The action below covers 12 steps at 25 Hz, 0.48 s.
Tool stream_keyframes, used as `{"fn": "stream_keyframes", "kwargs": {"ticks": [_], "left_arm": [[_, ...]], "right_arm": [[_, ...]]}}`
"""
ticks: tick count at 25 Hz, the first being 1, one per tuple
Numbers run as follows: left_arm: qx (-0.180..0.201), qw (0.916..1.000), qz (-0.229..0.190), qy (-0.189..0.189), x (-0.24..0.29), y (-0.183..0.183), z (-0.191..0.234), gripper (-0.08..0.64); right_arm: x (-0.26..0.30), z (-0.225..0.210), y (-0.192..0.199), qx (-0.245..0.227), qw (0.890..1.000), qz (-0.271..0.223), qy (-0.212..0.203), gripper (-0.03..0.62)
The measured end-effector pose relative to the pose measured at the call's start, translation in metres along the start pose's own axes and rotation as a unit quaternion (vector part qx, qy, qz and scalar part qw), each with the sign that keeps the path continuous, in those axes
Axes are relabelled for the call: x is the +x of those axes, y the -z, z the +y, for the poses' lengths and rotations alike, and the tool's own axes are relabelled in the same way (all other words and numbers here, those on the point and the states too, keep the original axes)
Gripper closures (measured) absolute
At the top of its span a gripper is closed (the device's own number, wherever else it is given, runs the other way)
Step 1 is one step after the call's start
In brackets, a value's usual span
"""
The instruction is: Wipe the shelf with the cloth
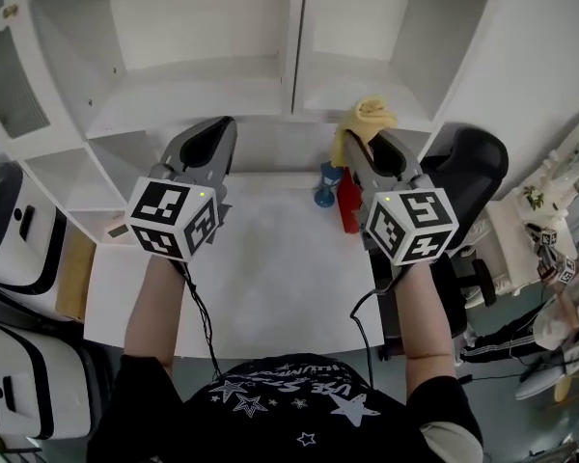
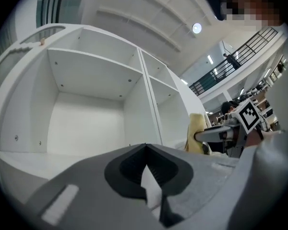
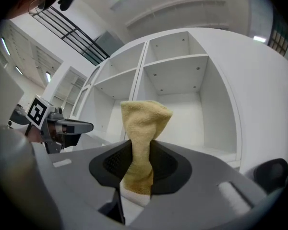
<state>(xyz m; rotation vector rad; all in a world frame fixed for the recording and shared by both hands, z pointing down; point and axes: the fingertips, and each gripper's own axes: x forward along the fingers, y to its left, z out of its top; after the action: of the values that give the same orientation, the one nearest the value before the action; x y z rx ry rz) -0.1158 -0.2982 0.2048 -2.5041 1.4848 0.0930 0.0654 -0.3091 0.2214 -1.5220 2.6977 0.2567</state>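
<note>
Cloth (image 1: 369, 116) up top in the head view: one pale-yellow, bunched rag pinched by the right gripper (image 1: 367, 143) in front of the white shelf (image 1: 203, 95), two grippers over the desk (image 1: 261, 258), the left gripper (image 1: 212, 128) alongside. Left gripper view: jaws clenched together, nothing between them. Right gripper view: jaws clamped on that single cloth, its crumpled top standing upright before the shelf's open compartments.

Open shelf bays (image 1: 203, 22) flank a divider (image 1: 297, 37); red item (image 1: 348, 205) stands beside right gripper (image 1: 365, 141).
</note>
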Motion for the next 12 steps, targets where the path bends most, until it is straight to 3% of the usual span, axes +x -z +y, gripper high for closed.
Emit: {"fn": "stream_keyframes", "kwargs": {"ticks": [6, 12], "left_arm": [[0.008, 0.9998, -0.005, -0.019, 0.021, -0.026, 0.014, 0.559], [0.004, 0.9993, -0.011, -0.035, 0.037, -0.043, 0.031, 0.559]], "right_arm": [[0.032, -0.016, -0.062, -0.035, 0.999, -0.041, -0.005, 0.459], [0.076, -0.039, -0.099, -0.061, 0.997, -0.041, 0.008, 0.459]]}}
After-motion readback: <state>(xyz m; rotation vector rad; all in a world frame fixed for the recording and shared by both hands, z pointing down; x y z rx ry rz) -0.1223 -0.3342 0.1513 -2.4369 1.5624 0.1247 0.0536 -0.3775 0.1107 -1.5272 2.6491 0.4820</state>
